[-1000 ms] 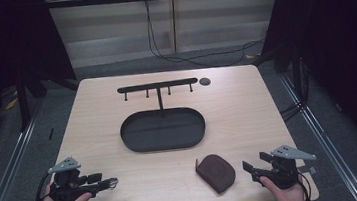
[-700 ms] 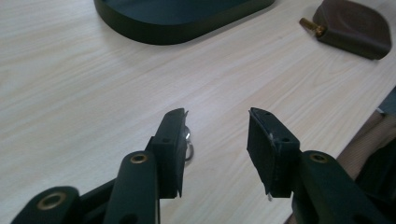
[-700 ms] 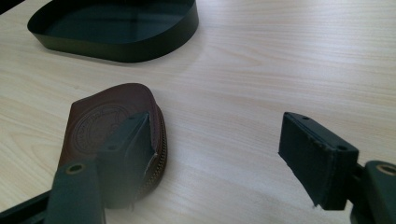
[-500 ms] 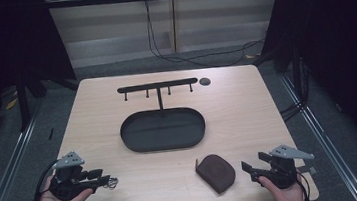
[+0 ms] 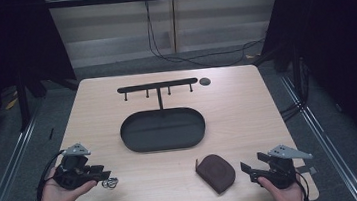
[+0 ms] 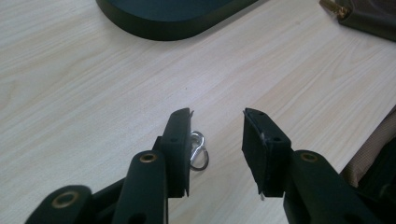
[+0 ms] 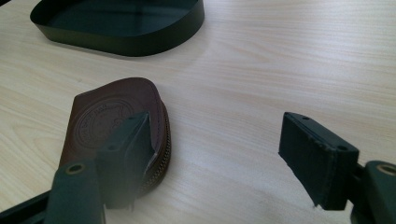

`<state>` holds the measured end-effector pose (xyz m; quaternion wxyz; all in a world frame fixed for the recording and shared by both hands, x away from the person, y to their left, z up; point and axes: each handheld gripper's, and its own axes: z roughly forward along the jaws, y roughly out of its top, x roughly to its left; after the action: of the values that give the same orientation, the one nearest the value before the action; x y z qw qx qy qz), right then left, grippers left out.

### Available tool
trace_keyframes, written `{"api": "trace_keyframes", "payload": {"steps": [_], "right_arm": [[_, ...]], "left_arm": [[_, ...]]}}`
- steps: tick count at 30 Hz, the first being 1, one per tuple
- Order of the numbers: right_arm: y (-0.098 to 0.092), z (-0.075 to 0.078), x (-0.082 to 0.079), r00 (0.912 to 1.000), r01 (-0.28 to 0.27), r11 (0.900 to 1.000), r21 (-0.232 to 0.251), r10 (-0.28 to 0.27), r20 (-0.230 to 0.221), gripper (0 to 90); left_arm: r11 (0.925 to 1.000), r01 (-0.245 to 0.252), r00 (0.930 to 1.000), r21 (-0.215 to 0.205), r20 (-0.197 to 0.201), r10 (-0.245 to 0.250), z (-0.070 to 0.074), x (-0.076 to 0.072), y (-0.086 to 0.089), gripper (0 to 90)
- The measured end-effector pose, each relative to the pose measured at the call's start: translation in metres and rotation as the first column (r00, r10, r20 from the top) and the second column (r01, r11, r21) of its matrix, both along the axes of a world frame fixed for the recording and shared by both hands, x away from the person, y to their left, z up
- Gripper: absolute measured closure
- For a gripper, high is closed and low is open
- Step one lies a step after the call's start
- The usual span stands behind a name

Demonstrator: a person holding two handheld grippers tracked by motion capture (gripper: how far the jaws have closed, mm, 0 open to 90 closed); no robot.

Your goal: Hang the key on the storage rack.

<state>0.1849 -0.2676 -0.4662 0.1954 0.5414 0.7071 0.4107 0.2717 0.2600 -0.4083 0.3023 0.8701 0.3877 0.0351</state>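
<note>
Key ring [image 5: 109,182]: lies on the table [image 5: 247,108] near its front left edge, just past the left gripper's tips.
Left gripper [image 5: 102,173]: jaws have just been closing, still apart, pinching nothing (ring beside one jaw).
Right gripper [image 5: 245,168]: jaws spread, empty, just beside the brown pouch [image 5: 217,172].
Tray [image 5: 163,129]: centre, well apart.

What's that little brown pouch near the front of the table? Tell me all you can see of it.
The brown pouch looks like leather, flat with one rounded end, a round stamped emblem on its face and a zip along its edge. It lies flat on the wooden table, apart from the black tray. Nothing grips it; the right gripper sits just beside it.
</note>
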Motion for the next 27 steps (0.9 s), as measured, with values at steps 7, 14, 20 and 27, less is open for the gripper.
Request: {"api": "trace_keyframes", "payload": {"steps": [7, 14, 20, 27], "right_arm": [[0.000, 0.000, 0.000, 1.0000, -0.006, 1.000, -0.007, 0.006, -0.003, 25.4], [0.000, -0.001, 0.001, 0.9999, -0.009, 1.000, -0.004, 0.009, -0.010, 25.4], [0.000, -0.001, 0.001, 0.9999, -0.007, 1.000, -0.006, 0.006, -0.012, 25.4], [0.001, -0.001, 0.001, 0.9999, -0.010, 1.000, -0.009, 0.010, -0.011, 25.4]], "left_arm": [[0.9976, 0.021, 0.9982, 0.066, -0.058, -0.017, -0.003, 0.010, -0.007, 65.4], [0.9922, 0.049, 0.9914, 0.115, -0.127, -0.034, -0.008, 0.019, -0.010, 66.5], [0.9862, 0.078, 0.9856, 0.146, -0.160, -0.054, -0.011, 0.025, -0.015, 66.1], [0.9798, 0.102, 0.9767, 0.172, -0.204, -0.065, -0.014, 0.028, -0.016, 71.0]]}}
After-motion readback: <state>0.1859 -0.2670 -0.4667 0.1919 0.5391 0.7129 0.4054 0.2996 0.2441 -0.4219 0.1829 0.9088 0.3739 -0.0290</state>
